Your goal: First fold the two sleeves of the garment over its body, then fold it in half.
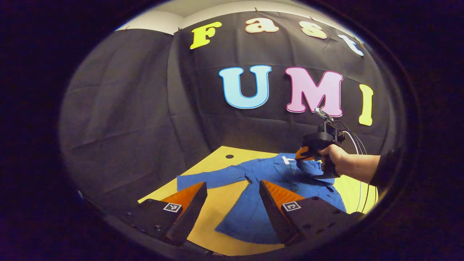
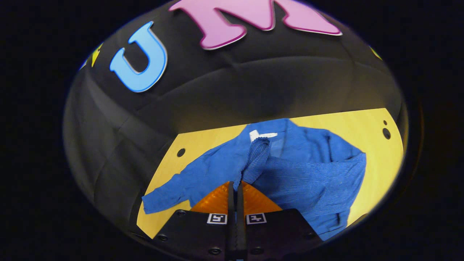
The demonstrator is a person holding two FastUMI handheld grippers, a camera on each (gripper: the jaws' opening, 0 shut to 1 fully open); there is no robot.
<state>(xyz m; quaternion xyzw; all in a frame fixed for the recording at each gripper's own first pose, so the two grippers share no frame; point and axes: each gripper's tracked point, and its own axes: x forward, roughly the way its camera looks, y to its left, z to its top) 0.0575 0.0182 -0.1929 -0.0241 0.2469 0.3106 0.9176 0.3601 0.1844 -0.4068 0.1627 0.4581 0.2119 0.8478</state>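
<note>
My right gripper has its fingers pressed together on a sleeve cuff at frame centre, lifting it across the blue garment on the yellow table. My left gripper, spread wide at lower centre, hovers ready for the other sleeve.

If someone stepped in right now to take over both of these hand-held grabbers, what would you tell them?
Right gripper: shut on the cuff of one sleeve of the blue ribbed fabric shirt, carried over the body near the collar.
Left gripper: open, holding nothing, hovering above the shirt's hem.
Shirt lies on the yellow wooden table; other sleeve lies stretched out flat.
Done: first sleeve nearly folded, not released.
Left: release it, fold the other sleeve, then fold in half.
</note>
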